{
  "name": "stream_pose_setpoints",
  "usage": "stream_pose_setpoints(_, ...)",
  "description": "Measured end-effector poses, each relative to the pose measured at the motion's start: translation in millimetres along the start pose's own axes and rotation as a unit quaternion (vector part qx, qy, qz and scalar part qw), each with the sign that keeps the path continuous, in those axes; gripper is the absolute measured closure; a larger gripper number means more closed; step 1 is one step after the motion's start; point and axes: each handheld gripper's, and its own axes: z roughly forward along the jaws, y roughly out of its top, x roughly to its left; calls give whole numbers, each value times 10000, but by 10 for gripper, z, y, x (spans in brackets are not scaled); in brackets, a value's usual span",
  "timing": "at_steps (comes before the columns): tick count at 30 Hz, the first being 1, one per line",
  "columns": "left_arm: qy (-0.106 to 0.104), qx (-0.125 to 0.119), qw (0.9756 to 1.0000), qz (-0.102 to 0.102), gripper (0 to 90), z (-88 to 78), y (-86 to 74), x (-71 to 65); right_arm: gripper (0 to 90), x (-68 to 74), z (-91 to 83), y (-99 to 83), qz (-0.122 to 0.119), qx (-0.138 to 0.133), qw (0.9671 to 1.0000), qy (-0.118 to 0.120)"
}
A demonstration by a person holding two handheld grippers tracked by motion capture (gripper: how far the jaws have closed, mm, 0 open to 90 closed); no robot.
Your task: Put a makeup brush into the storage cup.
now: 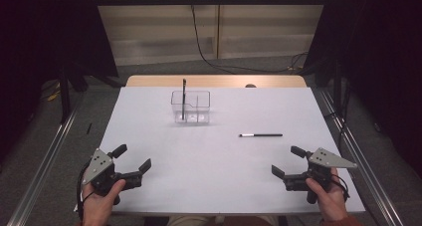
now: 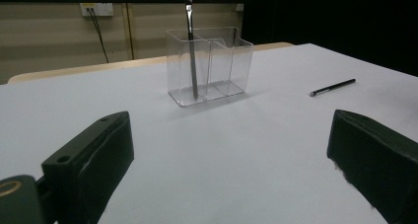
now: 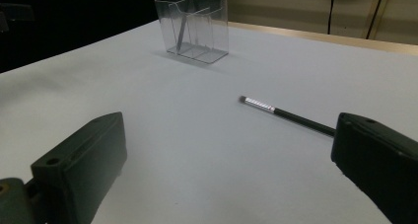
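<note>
Both grippers, left gripper (image 1: 133,161) and right gripper (image 1: 287,162), sit spread and empty on table (image 1: 214,176) near edge, one brush (image 1: 183,99) already standing in clear organizer (image 1: 191,107) ahead, second brush (image 1: 261,135) lying just ahead of right gripper, likely still to go.

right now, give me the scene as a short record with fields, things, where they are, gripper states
surface: white table
organiser: clear, divided into compartments, standing toward the far side of the table
upright brush: stands in the organiser's left compartment, top above the rim
loose brush: lies flat on the table, right of the organiser, apart from it
left hand-held gripper: open, holding nothing, near left edge
right hand-held gripper: open, holding nothing, near the loose brush
</note>
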Motion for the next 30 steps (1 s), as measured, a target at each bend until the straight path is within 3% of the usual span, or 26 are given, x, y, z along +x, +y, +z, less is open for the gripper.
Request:
stream_pose_setpoints(5, 32, -40, 10000, 19, 38, -31, 1, -1, 0, -2, -11, -2, -13, -6, 10000, -6)
stream_pose_setpoints(10, 54, -39, 9999, -91, 38, -25, -11, 16, 0, -12, -11, 0, -10, -11, 10000, 4)
stream_pose_setpoints(30, 25, -26, 10000, -48, 36, -57, -12, -4, 0, -128, 46, 77, 81, -67, 9999, -7)
